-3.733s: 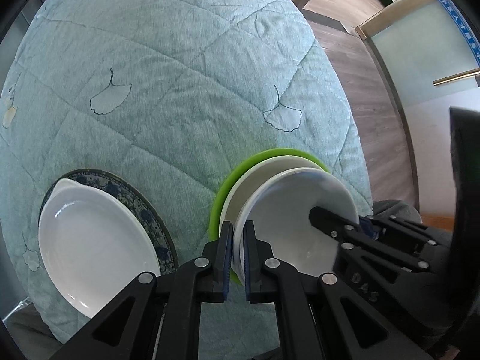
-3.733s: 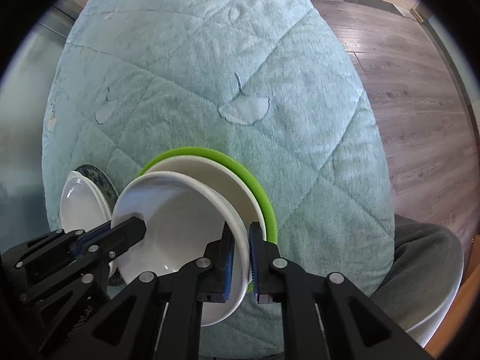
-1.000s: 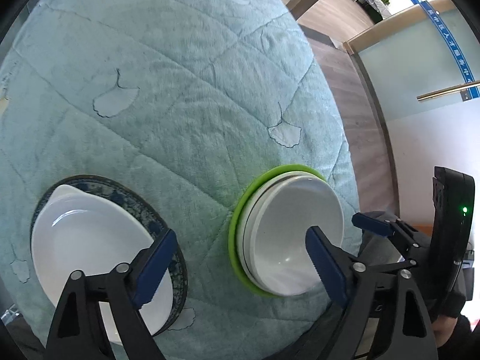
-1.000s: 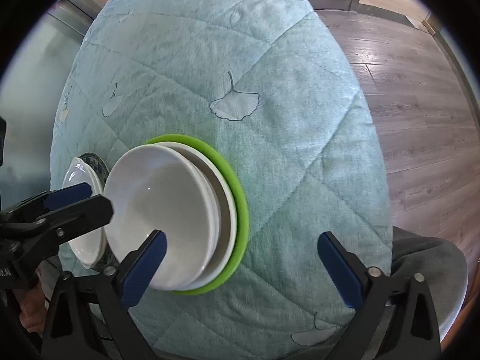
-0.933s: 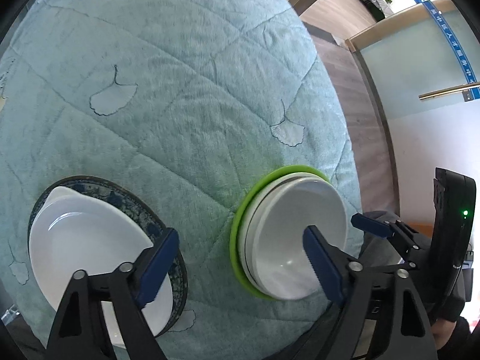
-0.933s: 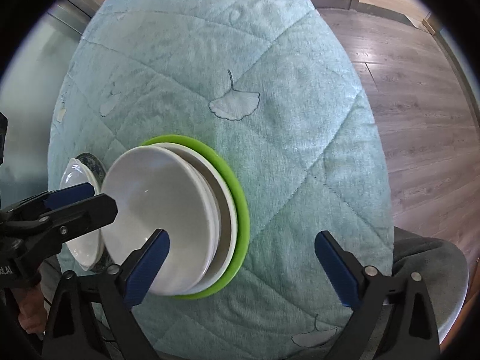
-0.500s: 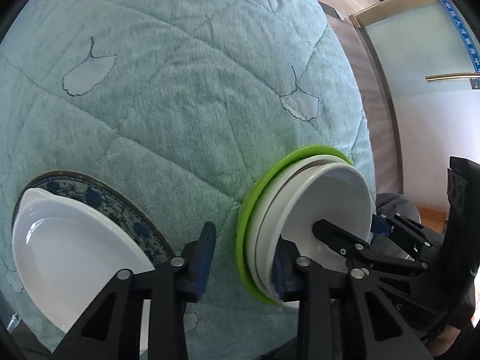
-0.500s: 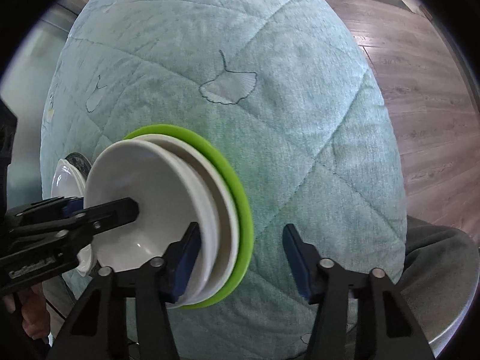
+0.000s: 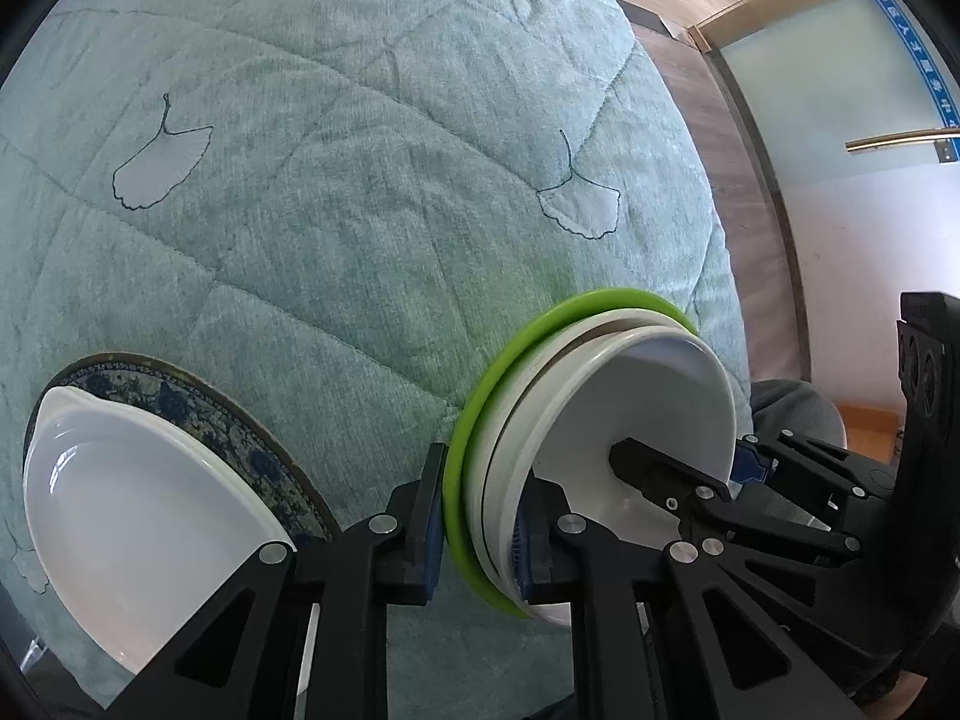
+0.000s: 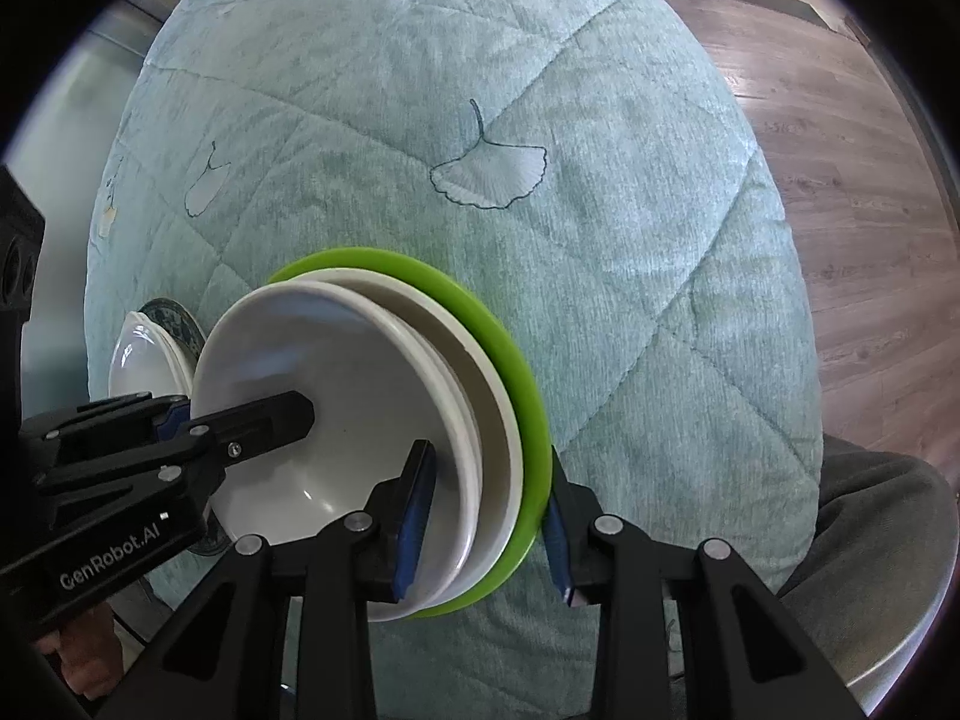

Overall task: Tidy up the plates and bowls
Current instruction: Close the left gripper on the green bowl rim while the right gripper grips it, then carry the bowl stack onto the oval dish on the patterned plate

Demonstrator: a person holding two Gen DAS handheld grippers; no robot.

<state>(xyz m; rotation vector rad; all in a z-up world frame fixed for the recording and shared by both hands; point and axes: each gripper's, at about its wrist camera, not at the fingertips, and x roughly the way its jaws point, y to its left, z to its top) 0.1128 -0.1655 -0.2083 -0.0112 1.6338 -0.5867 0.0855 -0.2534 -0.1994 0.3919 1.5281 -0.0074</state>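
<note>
A stack (image 9: 606,420) of a bowl on two plates is set on the quilted cloth (image 9: 336,210) near its edge. Left of it, well apart, a dish (image 9: 132,516) is set on a patterned plate (image 9: 198,414).

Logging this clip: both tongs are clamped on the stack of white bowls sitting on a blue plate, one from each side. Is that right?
Not quite. The plate under the white bowls is green, not blue, as the right wrist view shows. The blue-patterned plate lies apart, under a separate white dish. The rest stands: the left tongs and right tongs clamp the stack from opposite sides.
</note>
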